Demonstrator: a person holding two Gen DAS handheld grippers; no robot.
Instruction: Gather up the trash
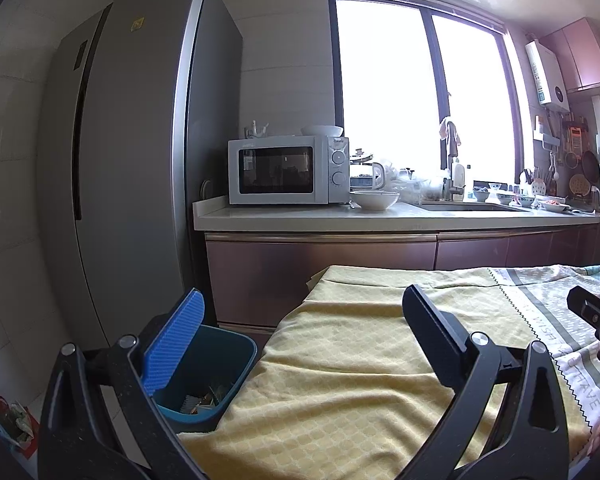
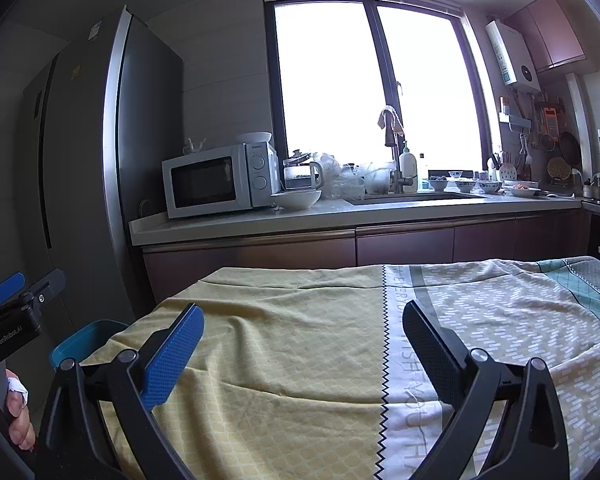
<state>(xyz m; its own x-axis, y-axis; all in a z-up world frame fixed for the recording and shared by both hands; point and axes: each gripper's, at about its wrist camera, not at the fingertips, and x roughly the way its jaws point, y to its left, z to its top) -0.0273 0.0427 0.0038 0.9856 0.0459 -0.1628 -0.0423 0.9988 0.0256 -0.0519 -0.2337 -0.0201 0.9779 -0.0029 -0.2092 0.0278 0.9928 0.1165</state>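
A blue trash bin [image 1: 224,364] stands on the floor at the table's left edge, with scraps of trash [image 1: 206,398] lying at its bottom. My left gripper [image 1: 302,300] is open, its blue-padded finger over the bin and its black finger over the yellow tablecloth [image 1: 340,360]. Nothing is between its fingers. My right gripper [image 2: 303,312] is open too, held above the tablecloth [image 2: 280,340] with only cloth between its fingers. The bin's rim [image 2: 82,338] shows at the left of the right wrist view, below the left gripper [image 2: 28,286]. The right gripper [image 1: 598,292] shows at the right edge of the left wrist view.
A tall grey fridge [image 1: 132,160] stands left of the bin. Behind the table runs a counter [image 1: 380,216] with a microwave [image 1: 284,170], a white bowl [image 1: 374,199] and a sink. A person's hand [image 2: 18,420] holds the left gripper. A red bag [image 1: 8,424] sits on the floor.
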